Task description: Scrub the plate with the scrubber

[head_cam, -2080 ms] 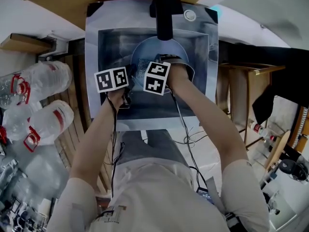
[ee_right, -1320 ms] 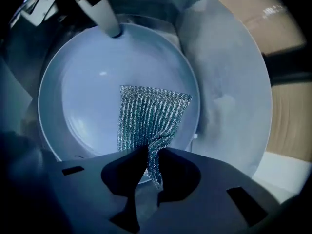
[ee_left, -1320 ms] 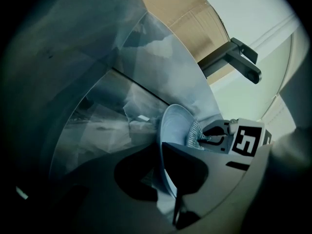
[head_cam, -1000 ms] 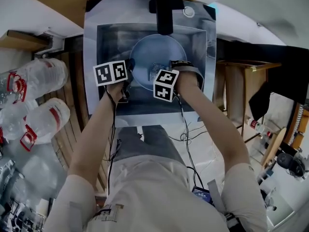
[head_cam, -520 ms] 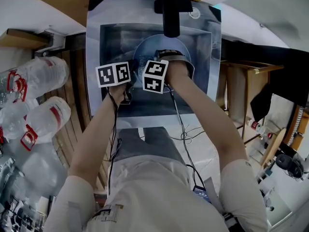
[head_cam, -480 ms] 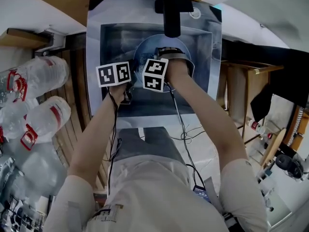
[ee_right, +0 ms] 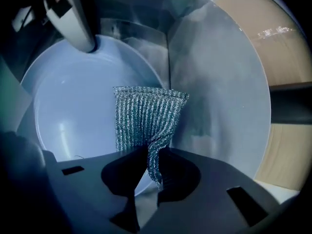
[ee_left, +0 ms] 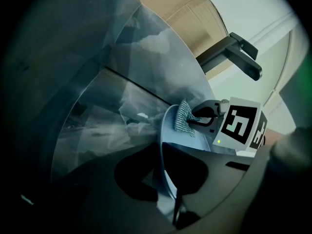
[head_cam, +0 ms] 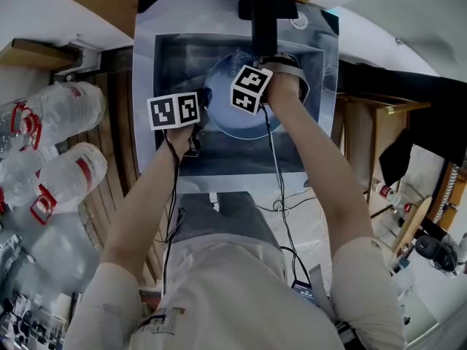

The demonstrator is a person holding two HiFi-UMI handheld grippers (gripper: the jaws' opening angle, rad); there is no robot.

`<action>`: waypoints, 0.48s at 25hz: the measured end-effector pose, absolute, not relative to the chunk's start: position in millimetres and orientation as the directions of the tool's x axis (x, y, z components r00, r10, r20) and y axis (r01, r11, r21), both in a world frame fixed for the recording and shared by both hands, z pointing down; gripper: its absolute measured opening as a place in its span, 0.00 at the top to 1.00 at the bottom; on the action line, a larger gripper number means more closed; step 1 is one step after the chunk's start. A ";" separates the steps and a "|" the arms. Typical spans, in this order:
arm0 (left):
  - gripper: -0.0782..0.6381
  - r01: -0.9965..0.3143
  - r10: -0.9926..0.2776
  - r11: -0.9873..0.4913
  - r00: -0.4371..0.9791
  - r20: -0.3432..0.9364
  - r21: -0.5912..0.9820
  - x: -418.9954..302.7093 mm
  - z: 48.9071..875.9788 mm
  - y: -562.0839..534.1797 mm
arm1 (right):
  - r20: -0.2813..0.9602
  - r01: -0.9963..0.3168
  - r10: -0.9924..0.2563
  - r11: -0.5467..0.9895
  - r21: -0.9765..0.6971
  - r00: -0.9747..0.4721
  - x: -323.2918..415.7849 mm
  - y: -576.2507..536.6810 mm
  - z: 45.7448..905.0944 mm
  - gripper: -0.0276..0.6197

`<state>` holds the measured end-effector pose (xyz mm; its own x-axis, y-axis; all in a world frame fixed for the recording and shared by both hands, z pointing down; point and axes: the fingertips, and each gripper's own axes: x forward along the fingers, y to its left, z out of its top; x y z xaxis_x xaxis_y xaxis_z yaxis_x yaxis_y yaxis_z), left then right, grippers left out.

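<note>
A pale blue plate [head_cam: 235, 122] sits tilted in the steel sink [head_cam: 164, 64]. My left gripper [ee_left: 165, 177] is shut on the plate's [ee_left: 168, 130] near-left rim, which runs edge-on between its jaws. My right gripper [ee_right: 146, 165] is shut on a silver mesh scrubber [ee_right: 146, 116]. The scrubber hangs forward and lies against the plate's [ee_right: 73, 101] inner face near its far rim. In the left gripper view the scrubber [ee_left: 184, 117] shows at the plate's far edge. A left gripper finger [ee_right: 75, 18] shows at the rim in the right gripper view.
A black faucet [head_cam: 266, 6] reaches over the sink's far side, just above my right hand. Large water bottles [head_cam: 62, 122] lie at the left. A wooden table [head_cam: 372, 159] stands at the right. Cables hang in front of the person.
My right gripper has carried the scrubber across the plate from its near-left part to the far rim by the faucet. The left gripper and the plate have stayed put.
</note>
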<state>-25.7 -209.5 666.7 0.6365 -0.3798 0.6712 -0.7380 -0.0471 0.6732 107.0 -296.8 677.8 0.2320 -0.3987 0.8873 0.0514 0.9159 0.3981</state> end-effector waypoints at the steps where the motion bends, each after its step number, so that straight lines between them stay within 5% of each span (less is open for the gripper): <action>1: 0.84 -0.737 -0.379 -0.045 0.637 0.671 0.675 -25.6 666.8 -209.1 | 0.887 0.057 -0.388 0.921 0.386 0.251 115.1 -292.8 677.8 0.83; 12: 0.84 -0.747 -0.378 -0.043 0.627 0.681 0.664 -25.4 667.2 -209.5 | 0.951 -0.030 -0.007 0.999 0.017 0.308 149.0 -172.9 677.4 0.82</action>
<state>-25.4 -209.5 667.2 0.6270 -0.3780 0.6812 -0.7468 -0.0429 0.6636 149.0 -172.9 677.4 0.3085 -0.0071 0.9512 -0.0303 0.9994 0.0172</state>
